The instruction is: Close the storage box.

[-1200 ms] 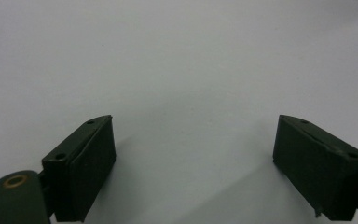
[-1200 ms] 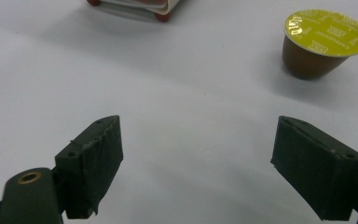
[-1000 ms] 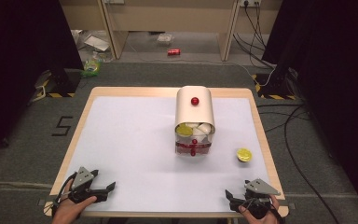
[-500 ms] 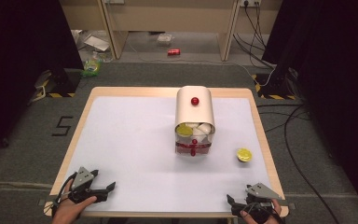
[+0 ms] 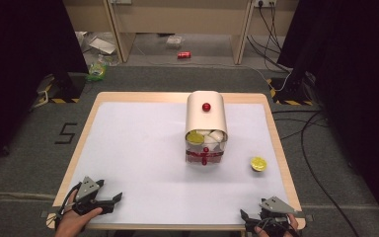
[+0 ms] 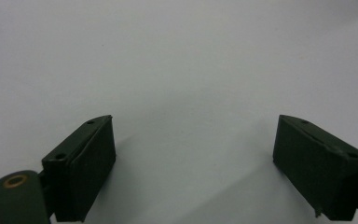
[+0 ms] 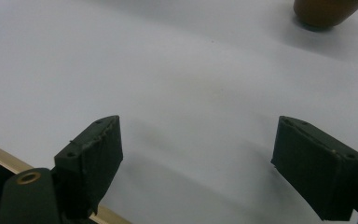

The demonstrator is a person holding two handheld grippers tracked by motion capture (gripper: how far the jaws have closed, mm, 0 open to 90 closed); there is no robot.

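Both grippers sit at the near edge of the table (image 5: 128, 118), the left gripper (image 5: 109, 201) by the near left corner and the right gripper (image 5: 249, 217) by the near right corner, each with its jaws spread wide and nothing between them. Nothing is in hand yet; I'd judge this the waiting stage before any reach. The nearest thing to the right gripper is the small yellow piece (image 5: 258, 163), lying alone toward the right edge, well apart from the jaws; it may be half a lemon, though it is too small to say for sure. Just left of it, near the middle of the table, stands a cream box (image 5: 206, 118) with a rounded top and a red knob (image 5: 206, 106), its front open on yellow and white contents I can't identify. A likely next move is the right gripper going forward to straddle the yellow piece and close on it gently. In the right gripper view a brownish thing (image 7: 326, 11) is cut off at the top edge, probably that same piece. The left gripper view shows bare white tabletop past its jaws.
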